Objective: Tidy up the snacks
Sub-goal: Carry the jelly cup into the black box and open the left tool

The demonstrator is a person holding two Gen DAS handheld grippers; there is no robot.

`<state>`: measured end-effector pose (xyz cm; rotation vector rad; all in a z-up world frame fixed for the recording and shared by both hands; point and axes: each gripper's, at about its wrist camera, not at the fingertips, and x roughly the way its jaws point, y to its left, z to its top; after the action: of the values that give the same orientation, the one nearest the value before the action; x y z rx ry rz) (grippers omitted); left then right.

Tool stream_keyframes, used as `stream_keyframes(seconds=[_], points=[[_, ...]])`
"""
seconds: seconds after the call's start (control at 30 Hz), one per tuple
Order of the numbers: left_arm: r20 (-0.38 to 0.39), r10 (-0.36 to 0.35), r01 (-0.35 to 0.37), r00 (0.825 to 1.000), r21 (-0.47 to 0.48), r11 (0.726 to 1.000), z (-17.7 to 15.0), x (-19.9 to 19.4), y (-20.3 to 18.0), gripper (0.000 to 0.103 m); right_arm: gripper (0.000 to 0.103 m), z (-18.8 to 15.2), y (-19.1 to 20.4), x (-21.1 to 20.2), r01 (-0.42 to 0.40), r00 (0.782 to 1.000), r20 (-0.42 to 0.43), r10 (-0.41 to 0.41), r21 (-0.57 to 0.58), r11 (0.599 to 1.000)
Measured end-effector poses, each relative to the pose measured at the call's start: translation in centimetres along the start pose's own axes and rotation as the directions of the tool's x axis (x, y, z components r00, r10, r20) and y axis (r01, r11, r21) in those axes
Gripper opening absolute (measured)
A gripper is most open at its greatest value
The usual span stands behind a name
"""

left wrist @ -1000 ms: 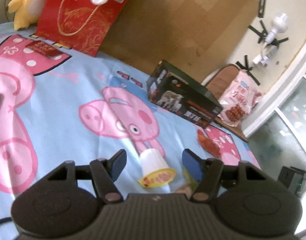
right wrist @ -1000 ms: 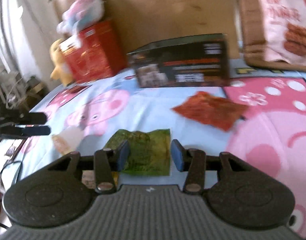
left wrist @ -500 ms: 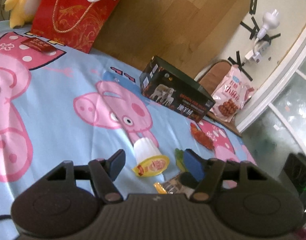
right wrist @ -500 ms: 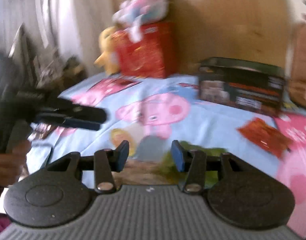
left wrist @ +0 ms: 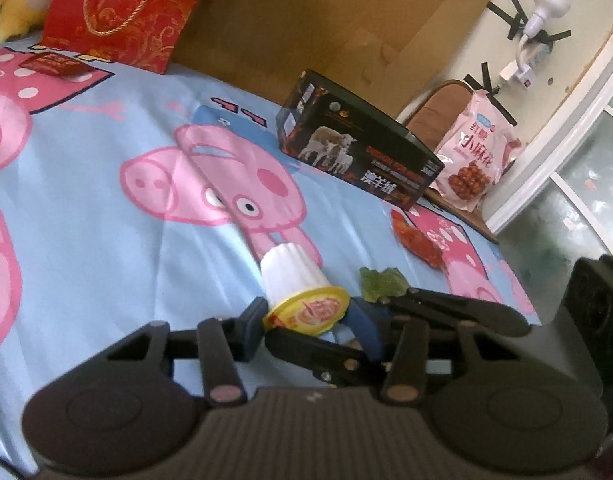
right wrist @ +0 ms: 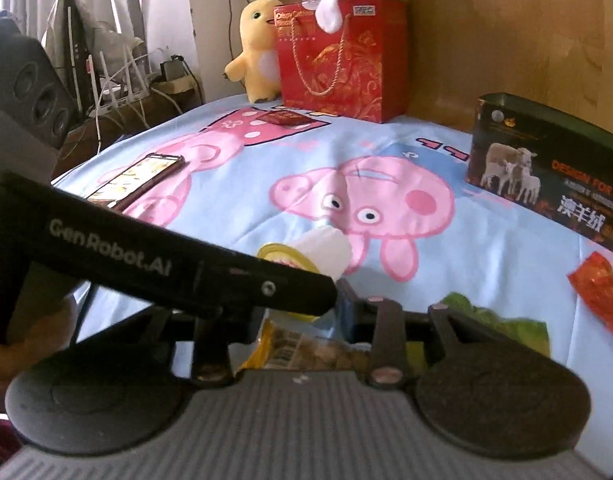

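A white jelly cup with a yellow lid (left wrist: 302, 292) lies on its side on the Peppa Pig bedsheet (left wrist: 86, 208); it also shows in the right wrist view (right wrist: 310, 250). My left gripper (left wrist: 306, 320) has its blue pads on either side of the lid, touching or nearly so. My right gripper (right wrist: 302, 316) crosses in front of it, its jaws around a yellow-brown snack packet (right wrist: 302, 350). A green packet (left wrist: 382, 282) and a red packet (left wrist: 416, 238) lie to the right.
A black box with sheep (left wrist: 358, 152) stands at the back. A pink snack bag (left wrist: 476, 152) leans on a chair. A red gift bag (left wrist: 118, 8), a yellow plush (right wrist: 258, 52) and a small red packet (left wrist: 54, 65) are far left. A phone (right wrist: 142, 172) lies on the sheet.
My left gripper has moved forward and narrowed around the jelly cup's lid. My right gripper has swung left, away from the green packet, over the yellow-brown packet and under the left gripper.
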<state>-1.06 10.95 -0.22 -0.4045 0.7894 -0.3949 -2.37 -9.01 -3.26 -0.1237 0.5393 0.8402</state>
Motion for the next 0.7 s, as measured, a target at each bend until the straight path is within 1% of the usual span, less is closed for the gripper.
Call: stream_keyframes(seconds=[0.2,0.37,0.5,0.7], points=[[0.011,-0.013,0.012,1.0,0.027,1.0,0.5,0.1,-1.2,0.045,0.04,-0.3,0.2,-1.1,0.057,0.997,0.061,-0.056,-0.02,0.998],[0.007,-0.009,0.009,1.0,0.051,0.999,0.9,0.8,-2.2,0.045,0.04,-0.4,-0.3,-1.6,0.086,0.993,0.084,-0.084,-0.012,0.996],[0.016,0.009,-0.01,1.0,0.072,0.997,1.4,0.9,-2.9,0.046,0.04,-0.3,-0.7,-1.7,0.084,0.991,0.1,-0.085,0.007,0.996],[0.06,0.032,-0.037,0.998,0.092,0.995,2.6,0.0,-3.9,0.046,0.04,0.9,-1.1,-2.0,0.069,0.985,0.155,-0.069,0.008,0.998]])
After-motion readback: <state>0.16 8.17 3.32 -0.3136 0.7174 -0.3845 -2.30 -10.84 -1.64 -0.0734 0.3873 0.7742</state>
